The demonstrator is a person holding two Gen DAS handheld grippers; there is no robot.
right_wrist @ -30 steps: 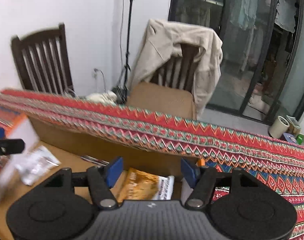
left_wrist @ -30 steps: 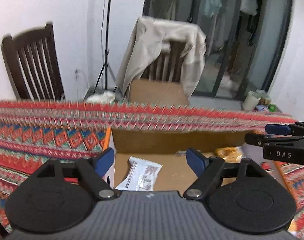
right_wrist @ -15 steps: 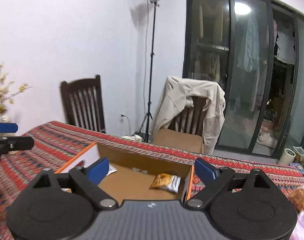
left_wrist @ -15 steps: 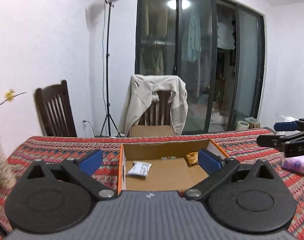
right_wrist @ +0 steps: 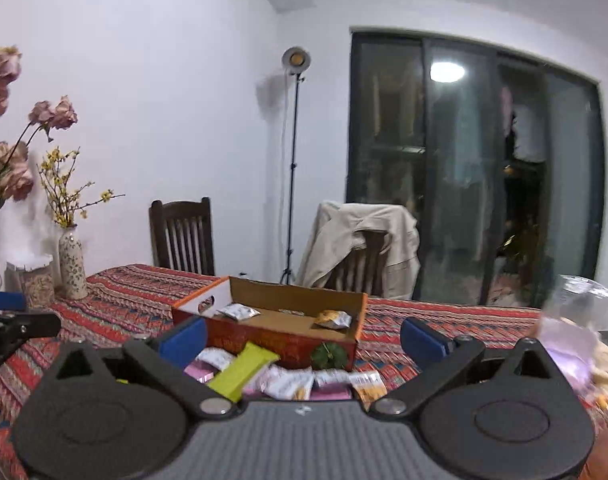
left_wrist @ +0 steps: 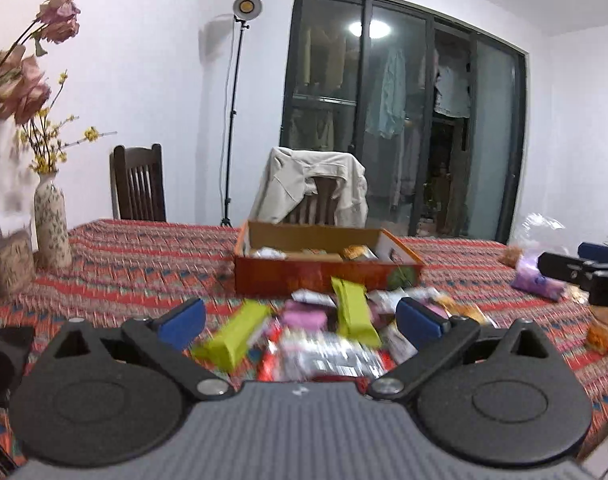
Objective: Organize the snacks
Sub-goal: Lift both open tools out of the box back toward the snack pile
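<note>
Snack pile dead ahead, nothing gripped yet

Left gripper (left_wrist: 299,318) is spread wide; right gripper (right_wrist: 301,340) is opening, empty. Green bar (left_wrist: 354,312) is pointed away, nearer the left one.

I am facing white walls (right_wrist: 163,80) and dark glass doors (left_wrist: 404,120); a lamp stand (right_wrist: 293,160) is standing between two wooden chairs, one (left_wrist: 320,196) wearing a beige jacket.

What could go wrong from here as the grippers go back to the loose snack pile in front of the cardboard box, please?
1. The lime-green wrapped bars lie overlapped among other packets, so a grab may drag neighbours along.
2. The open left gripper and right gripper, its jaws opening, work close together and could collide.
3. The orange-sided cardboard box has a raised front wall that could snag a low-carried packet.
</note>
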